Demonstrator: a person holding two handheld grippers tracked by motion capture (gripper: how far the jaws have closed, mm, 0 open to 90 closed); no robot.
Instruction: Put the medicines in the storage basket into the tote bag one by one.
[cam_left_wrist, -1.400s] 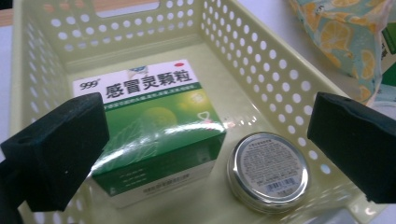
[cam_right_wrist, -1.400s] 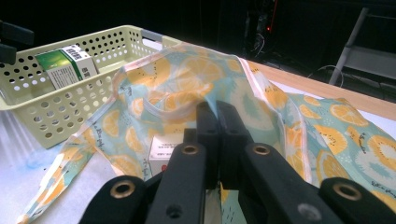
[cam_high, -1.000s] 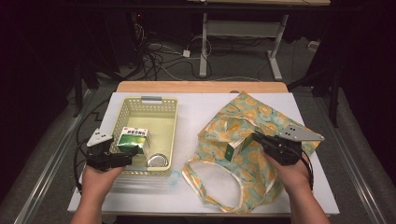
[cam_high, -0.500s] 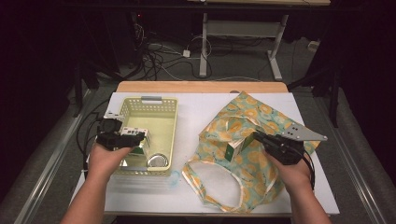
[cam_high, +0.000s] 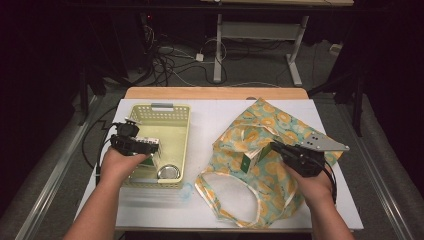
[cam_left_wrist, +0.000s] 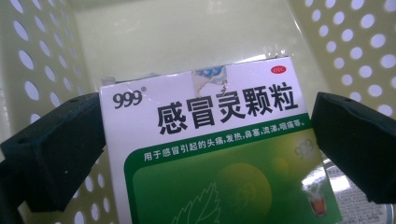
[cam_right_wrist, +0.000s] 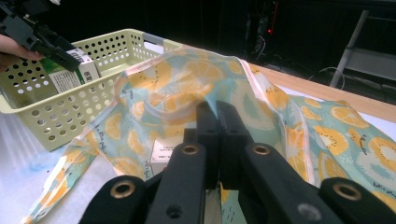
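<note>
The left gripper (cam_high: 150, 146) reaches into the pale yellow perforated basket (cam_high: 182, 116), its jaws set either side of a green and white medicine box (cam_left_wrist: 219, 154). One jaw lies against the box's edge, the other stands just beside the opposite edge, so I cannot tell whether they press it. A round metal tin (cam_high: 169, 172) lies in the basket just past the gripper's tip, nearer the person. The right gripper (cam_right_wrist: 217, 140) has its jaws together, pinching the rim of the citrus-print cloth bag (cam_high: 280, 125), holding the mouth raised off the white desk (cam_high: 210, 112). Another green and white box (cam_high: 248, 159) stands inside the bag, just ahead of that gripper.
</note>
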